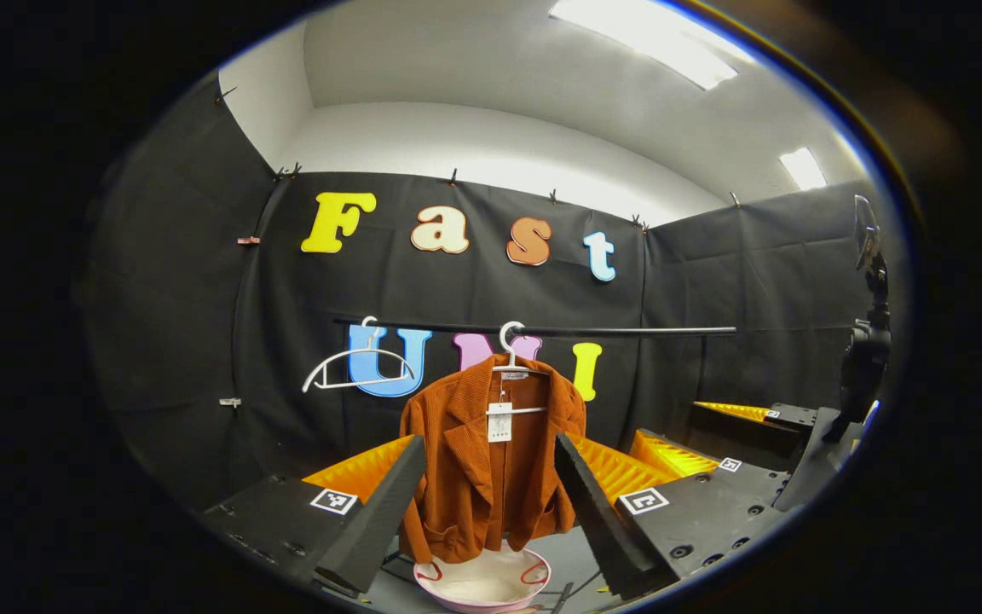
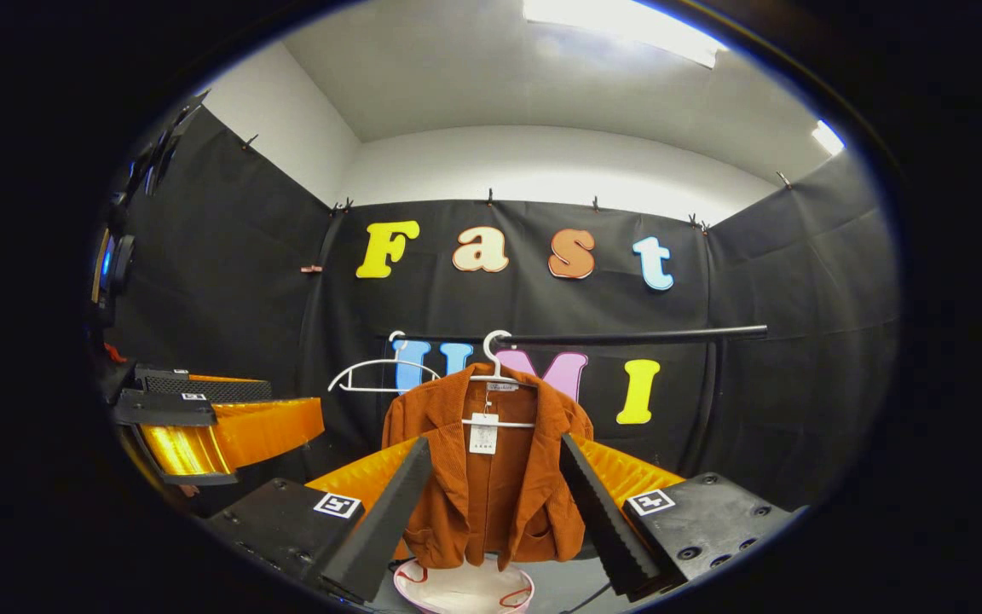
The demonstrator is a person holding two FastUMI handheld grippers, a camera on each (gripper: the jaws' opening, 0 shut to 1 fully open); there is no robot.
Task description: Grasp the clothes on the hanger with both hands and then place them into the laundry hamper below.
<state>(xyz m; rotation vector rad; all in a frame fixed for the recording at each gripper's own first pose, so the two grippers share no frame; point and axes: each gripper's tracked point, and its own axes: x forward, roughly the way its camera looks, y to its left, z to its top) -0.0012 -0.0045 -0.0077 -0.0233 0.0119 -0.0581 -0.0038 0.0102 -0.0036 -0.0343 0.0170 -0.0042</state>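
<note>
Black cloth walls the booth under a white ceiling. At six o'clock the pink-rimmed laundry hamper (image 1: 482,582) is cut off by the view's edge. The left gripper (image 1: 491,503) and right gripper (image 2: 495,503) hold their fingers wide apart, empty. Beyond, at twelve, the rust corduroy jacket (image 1: 491,460) hangs on a white hanger (image 1: 510,341) from the black rail (image 1: 627,331); its paper tag (image 1: 499,421) is too small to read. An empty hanger (image 1: 359,367) hangs at ten.

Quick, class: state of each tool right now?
Left tool: open, holding nothing, the jacket ahead.
Right tool: open, holding nothing.
</note>
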